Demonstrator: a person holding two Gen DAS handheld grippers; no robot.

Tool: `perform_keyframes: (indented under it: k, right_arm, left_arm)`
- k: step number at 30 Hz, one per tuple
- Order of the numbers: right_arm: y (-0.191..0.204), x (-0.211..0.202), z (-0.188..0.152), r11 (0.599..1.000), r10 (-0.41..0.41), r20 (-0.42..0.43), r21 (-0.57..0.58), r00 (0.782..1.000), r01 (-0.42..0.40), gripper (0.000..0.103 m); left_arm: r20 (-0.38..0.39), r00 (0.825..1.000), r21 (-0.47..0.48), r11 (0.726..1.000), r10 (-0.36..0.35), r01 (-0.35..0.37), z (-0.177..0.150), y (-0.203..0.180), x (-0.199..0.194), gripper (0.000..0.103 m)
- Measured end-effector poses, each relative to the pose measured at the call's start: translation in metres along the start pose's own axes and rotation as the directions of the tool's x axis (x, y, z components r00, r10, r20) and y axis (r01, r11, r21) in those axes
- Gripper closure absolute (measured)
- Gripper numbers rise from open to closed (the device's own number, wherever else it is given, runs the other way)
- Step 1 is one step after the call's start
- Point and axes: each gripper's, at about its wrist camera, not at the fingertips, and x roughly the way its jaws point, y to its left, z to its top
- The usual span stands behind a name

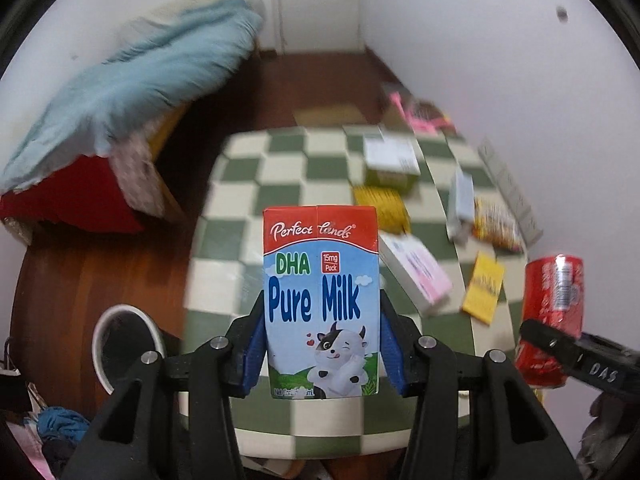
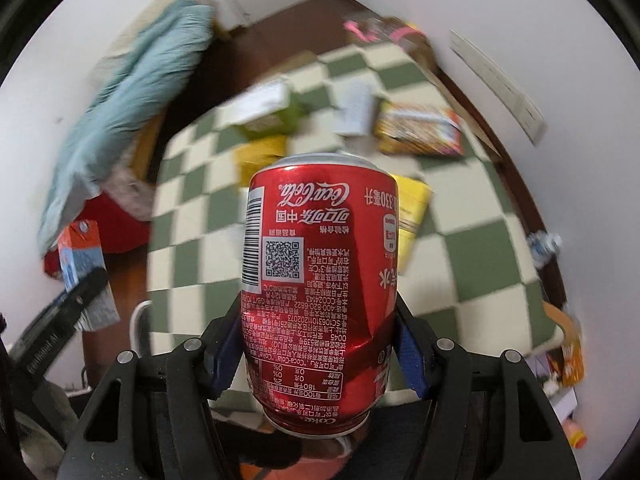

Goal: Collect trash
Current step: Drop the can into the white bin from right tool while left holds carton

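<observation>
2 pieces of trash are in our grip, both lifted above the checkered bench [image 1: 280, 168]. Our left gripper [image 1: 322, 344] has its fingers closed on the milk carton [image 1: 320, 300], printed "DHA Pure Milk, 15mg Pack". Our right gripper [image 2: 320, 344] squeezes a dented Coca-Cola can [image 2: 320, 280], upside down, so leftover drink could spill. A white bin [image 1: 120, 344] sits at 8 o'clock; more wrappers remain at 2 o'clock.

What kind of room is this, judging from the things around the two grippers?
Probably a bedroom or small living room at home: a bed with a light blue blanket, a green-and-cream checkered mat strewn with packaging on a wooden floor, and a white bin.
</observation>
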Motion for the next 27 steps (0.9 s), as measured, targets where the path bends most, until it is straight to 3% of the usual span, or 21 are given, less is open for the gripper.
perform_keyframes:
  k: [8, 14, 19, 21, 27]
  right_arm:
    - [0.14, -0.01, -0.004, 0.973, 0.157, -0.001, -0.173, 0.988, -0.155, 0.036]
    - [0.258, 0.039, -0.028, 0.93, 0.222, -0.106, -0.277, 0.969, -0.244, 0.036]
    - [0.349, 0.117, -0.065, 0.9, 0.2, -0.248, -0.336, 0.948, -0.278, 0.036]
    - [0.385, 0.157, -0.08, 0.888, 0.173, -0.302, -0.363, 0.938, -0.281, 0.036]
    - [0.447, 0.263, -0.116, 0.869, 0.08, -0.433, -0.41, 0.898, -0.276, 0.036]
  left_arm:
    - [0.104, 0.992, -0.126, 0.99, 0.068, -0.055, 0.007, 0.118, -0.052, 0.058]
    - [0.081, 0.993, -0.28, 0.958, 0.09, -0.064, -0.017, 0.232, -0.059, 0.058]
    - [-0.034, 0.998, -0.428, 0.901, 0.056, -0.065, -0.049, 0.334, -0.024, 0.057]
    - [-0.08, 0.996, -0.499, 0.864, 0.029, -0.066, -0.068, 0.378, 0.001, 0.057]
    - [-0.194, 0.976, -0.632, 0.774, -0.097, -0.049, -0.118, 0.454, 0.066, 0.056]
